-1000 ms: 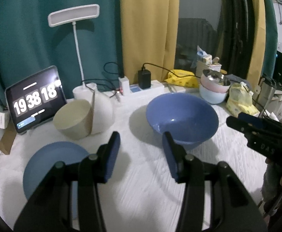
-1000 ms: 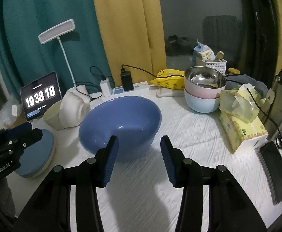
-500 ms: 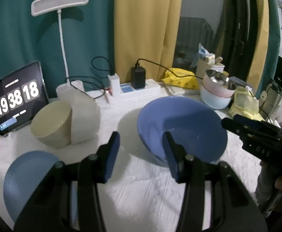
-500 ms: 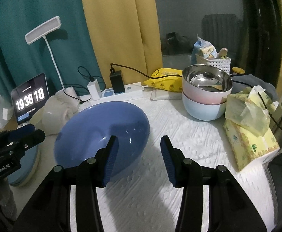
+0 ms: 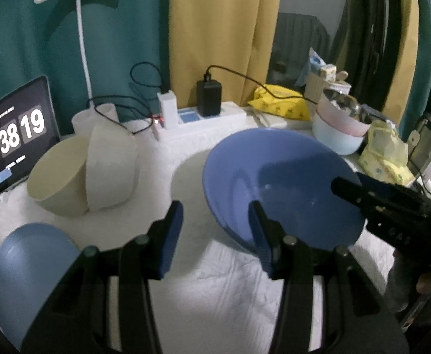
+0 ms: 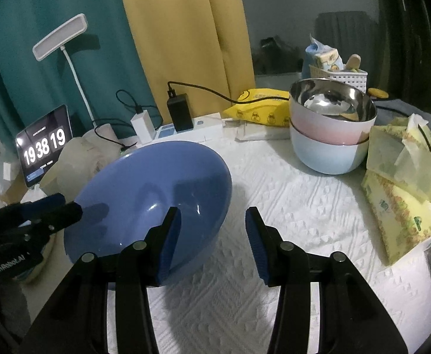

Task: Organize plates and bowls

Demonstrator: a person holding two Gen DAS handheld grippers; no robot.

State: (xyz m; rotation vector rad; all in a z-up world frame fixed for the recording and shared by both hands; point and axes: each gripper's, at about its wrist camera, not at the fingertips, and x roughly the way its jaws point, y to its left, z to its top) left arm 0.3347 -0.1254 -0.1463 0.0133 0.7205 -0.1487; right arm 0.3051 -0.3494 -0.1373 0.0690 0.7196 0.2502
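A large blue bowl [image 5: 280, 183] [image 6: 156, 188] stands on the white cloth between both grippers. My left gripper [image 5: 215, 236] is open at the bowl's near-left rim; its right finger overlaps the bowl's wall. My right gripper [image 6: 214, 242] is open at the bowl's right side, its left finger in front of the bowl. Neither pad visibly presses on it. A blue plate [image 5: 29, 265] lies at the near left. Two cream bowls [image 5: 59, 177] [image 5: 112, 165] lie on their sides behind it. A pink bowl with a steel lining sits stacked in a light-blue bowl [image 6: 330, 135] at the back right.
A tablet showing a clock [image 5: 11, 138] and a white desk lamp [image 5: 79, 44] stand at the back left. A power strip with chargers [image 5: 203, 118] runs along the back. A yellow tissue pack [image 6: 404, 200] lies at the right near the table edge.
Both grippers have come forward and down toward the blue bowl, which now fills more of each view. Their jaws stand as wide as before.
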